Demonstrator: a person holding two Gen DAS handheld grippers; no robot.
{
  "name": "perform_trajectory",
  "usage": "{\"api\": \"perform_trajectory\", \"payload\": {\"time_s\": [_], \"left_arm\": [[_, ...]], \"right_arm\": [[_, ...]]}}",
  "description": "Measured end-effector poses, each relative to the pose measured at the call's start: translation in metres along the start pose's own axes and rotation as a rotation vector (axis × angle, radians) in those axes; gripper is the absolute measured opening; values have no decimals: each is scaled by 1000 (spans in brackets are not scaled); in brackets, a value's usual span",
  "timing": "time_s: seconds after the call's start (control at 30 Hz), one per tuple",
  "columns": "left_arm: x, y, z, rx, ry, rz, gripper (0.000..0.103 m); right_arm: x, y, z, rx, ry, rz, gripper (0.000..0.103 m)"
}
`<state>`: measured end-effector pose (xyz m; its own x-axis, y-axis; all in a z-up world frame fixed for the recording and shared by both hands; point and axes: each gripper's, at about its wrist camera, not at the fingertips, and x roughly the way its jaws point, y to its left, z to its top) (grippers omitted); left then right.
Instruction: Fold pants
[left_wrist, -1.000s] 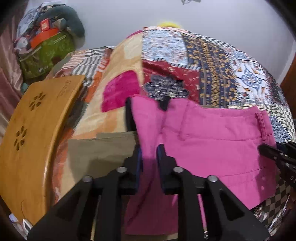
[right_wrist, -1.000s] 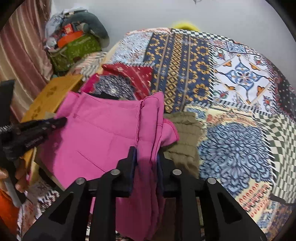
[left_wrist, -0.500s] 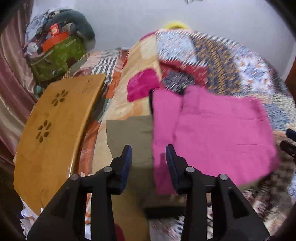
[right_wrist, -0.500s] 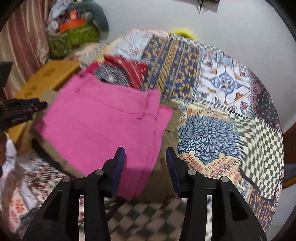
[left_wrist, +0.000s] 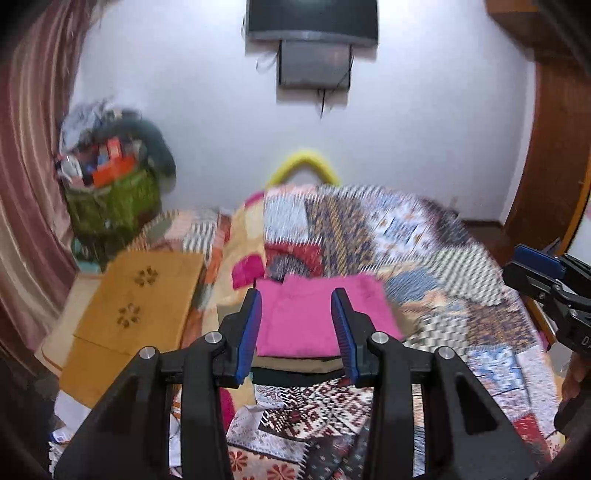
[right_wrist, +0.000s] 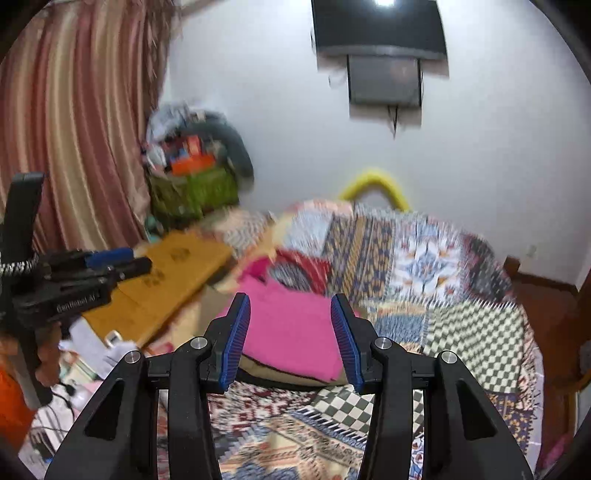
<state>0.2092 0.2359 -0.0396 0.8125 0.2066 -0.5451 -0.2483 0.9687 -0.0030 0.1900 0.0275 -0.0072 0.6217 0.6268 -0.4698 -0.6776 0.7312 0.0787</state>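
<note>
Both tongs, left (left_wrist: 296, 325) and right (right_wrist: 290, 334), gape released above the bed (left_wrist: 461, 295), since pink pants (left_wrist: 317, 317) lie folded atop the olive garment (left_wrist: 295, 361), fold apparently done.

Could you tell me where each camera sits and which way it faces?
Left wrist: on the left gripper, looking forward over the bed at the pink pants and the wall; its own open fingers show, and the right gripper at the right edge.
Right wrist: on the right gripper, facing the same pants and wall; its open fingers show, and the left gripper at the left.
Shared: pants, bed, wooden board, wall TV.
</note>
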Motion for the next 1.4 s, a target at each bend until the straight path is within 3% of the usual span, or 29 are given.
{"api": "perform_trajectory", "payload": {"time_s": [0.27,0.43,0.5,0.57,0.63,0.7,0.83,1.03,1.4], "left_arm": [[-152,-37,-11,34,-236,-19,39],[-206,-49,-33,17,-310,-12,41],[-221,-55,-43,20,-329,-26,46],[-230,-57,-52,21,-347,-28,57],[-240,-61,-60,26,-366,-22,70],[-248,-65,-66,18,-372,-33,78],[-254,-65,-71,-3,-390,-41,99],[-262,-60,-78,-35,-414,-47,103],[-252,-54,-78,-62,-395,-43,103]], "right_arm": [[-126,33,1,12,-216,71,41],[-180,50,-15,7,-316,74,41],[-194,54,-23,10,-331,82,41],[-206,59,-32,18,-355,84,42],[-211,61,-38,16,-365,72,49],[-218,64,-43,18,-381,41,67],[-224,67,-48,20,-395,-28,83],[-223,66,-48,48,-391,-57,103],[-233,72,-62,41,-391,-64,103]]}}
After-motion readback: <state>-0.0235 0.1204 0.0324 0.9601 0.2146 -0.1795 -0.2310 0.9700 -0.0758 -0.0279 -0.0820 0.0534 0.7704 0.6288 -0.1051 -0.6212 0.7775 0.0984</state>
